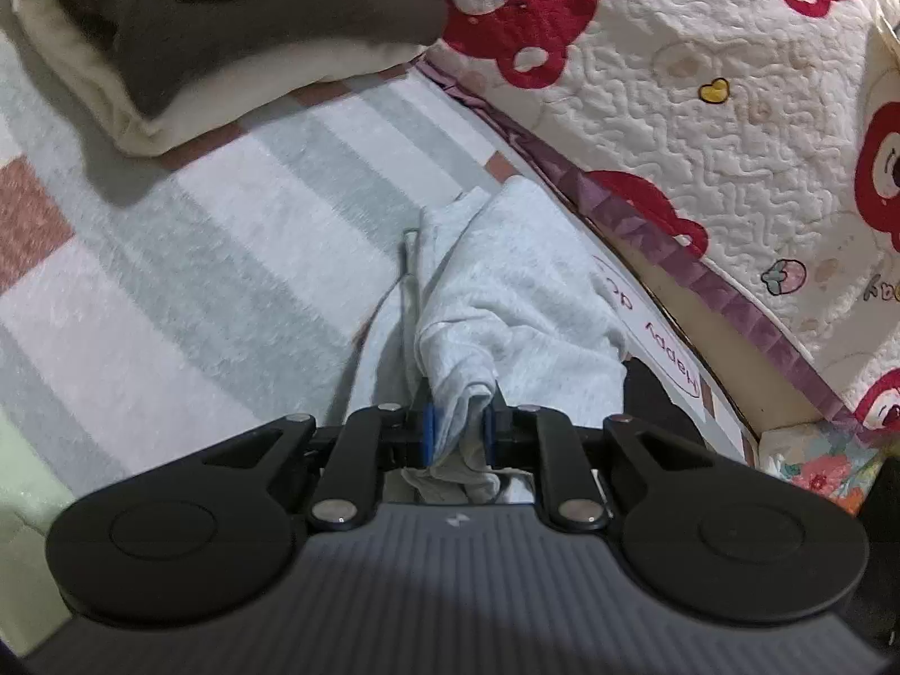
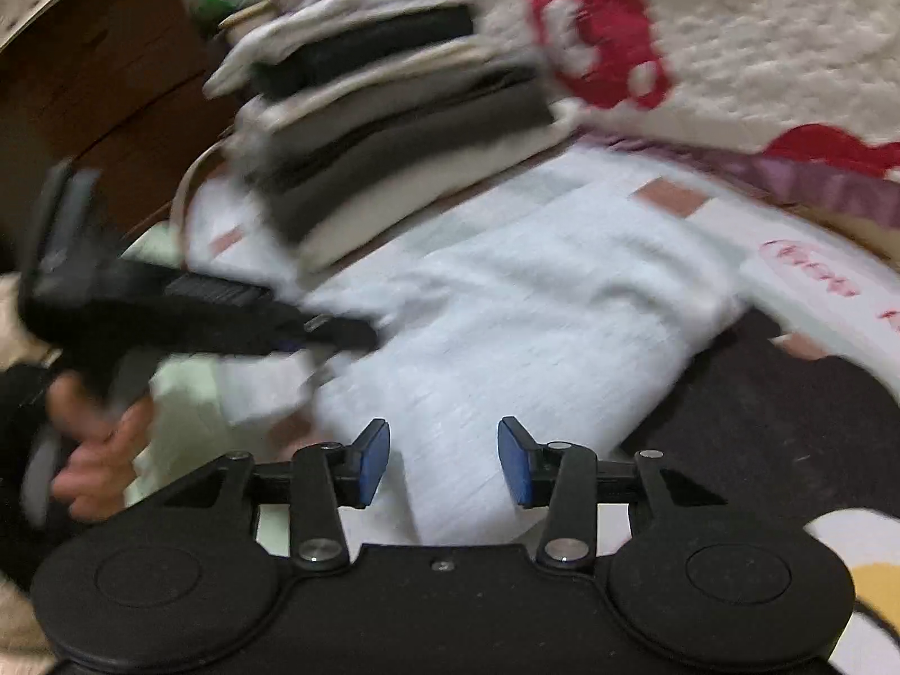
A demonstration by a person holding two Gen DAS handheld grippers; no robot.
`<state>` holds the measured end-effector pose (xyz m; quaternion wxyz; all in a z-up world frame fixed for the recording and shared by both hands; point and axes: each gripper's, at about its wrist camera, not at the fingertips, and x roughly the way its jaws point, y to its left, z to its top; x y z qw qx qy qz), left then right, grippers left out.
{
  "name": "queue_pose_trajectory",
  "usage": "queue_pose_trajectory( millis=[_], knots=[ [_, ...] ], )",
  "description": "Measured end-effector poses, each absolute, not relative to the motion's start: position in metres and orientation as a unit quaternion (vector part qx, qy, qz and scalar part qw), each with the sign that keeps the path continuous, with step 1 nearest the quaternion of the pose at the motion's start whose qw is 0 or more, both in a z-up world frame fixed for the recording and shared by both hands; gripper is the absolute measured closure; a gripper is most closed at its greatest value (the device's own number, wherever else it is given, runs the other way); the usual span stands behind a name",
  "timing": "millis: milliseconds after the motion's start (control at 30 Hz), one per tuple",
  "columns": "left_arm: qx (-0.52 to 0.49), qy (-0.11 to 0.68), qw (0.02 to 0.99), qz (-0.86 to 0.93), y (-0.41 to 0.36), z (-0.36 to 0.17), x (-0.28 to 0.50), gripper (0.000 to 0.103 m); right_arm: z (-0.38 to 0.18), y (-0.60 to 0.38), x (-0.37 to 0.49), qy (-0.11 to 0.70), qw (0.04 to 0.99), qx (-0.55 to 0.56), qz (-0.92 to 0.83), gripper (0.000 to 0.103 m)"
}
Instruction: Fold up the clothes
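Observation:
A light grey garment [image 1: 506,304] lies on the striped bed cover [image 1: 197,259]. My left gripper [image 1: 458,427] is shut on a bunched fold of it, and a drawstring [image 1: 408,281] trails beside the fold. In the blurred right wrist view the same garment [image 2: 506,304] lies spread flat. My right gripper [image 2: 444,458] is open and empty just above its near edge. The left gripper [image 2: 337,332] shows there at the left, held in a hand and touching the garment's left edge.
A stack of folded dark and cream clothes [image 1: 225,28] [image 2: 394,112] sits at the back. A white quilt with red bears [image 1: 703,84] rises along the right side. A dark cloth [image 2: 759,422] lies at the right of the garment.

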<state>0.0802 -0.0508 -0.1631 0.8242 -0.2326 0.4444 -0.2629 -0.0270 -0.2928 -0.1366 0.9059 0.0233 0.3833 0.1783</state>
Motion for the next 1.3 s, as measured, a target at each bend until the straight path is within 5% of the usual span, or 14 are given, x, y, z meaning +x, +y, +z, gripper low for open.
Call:
queue_pose_trajectory(
  millis=[100,133,200,233,533,800,1100,1300],
  knots=[
    [-0.252,0.44,0.819,-0.269,-0.048,-0.163,0.08,0.089,-0.144,-0.27,-0.038,0.379,0.907,-0.075,0.17,0.055],
    [-0.254,0.437,0.819,-0.271,-0.047,-0.162,0.08,0.089,-0.146,-0.265,-0.04,0.371,0.907,-0.103,0.168,0.06],
    [-0.258,0.434,0.82,-0.269,-0.047,-0.16,0.079,0.089,-0.15,-0.255,-0.046,0.355,0.906,-0.157,0.166,0.087],
    [-0.261,0.432,0.821,-0.267,-0.045,-0.16,0.079,0.089,-0.148,-0.252,-0.05,0.351,0.905,-0.172,0.17,0.089],
    [-0.242,0.447,0.833,-0.22,-0.047,-0.166,0.079,0.078,-0.157,-0.239,-0.073,0.337,0.891,-0.25,0.174,0.091],
    [-0.206,0.377,0.879,-0.207,-0.045,-0.129,0.054,0.078,-0.151,-0.27,-0.09,0.37,0.896,-0.129,0.209,0.102],
    [-0.054,0.4,0.846,-0.35,-0.136,-0.126,0.032,0.067,-0.151,-0.451,-0.041,0.355,0.886,0.291,0.064,0.089],
    [0.005,0.413,0.839,-0.353,-0.158,-0.143,0.018,0.062,-0.184,-0.488,0.016,0.35,0.824,0.443,0.058,0.053]
  ],
)
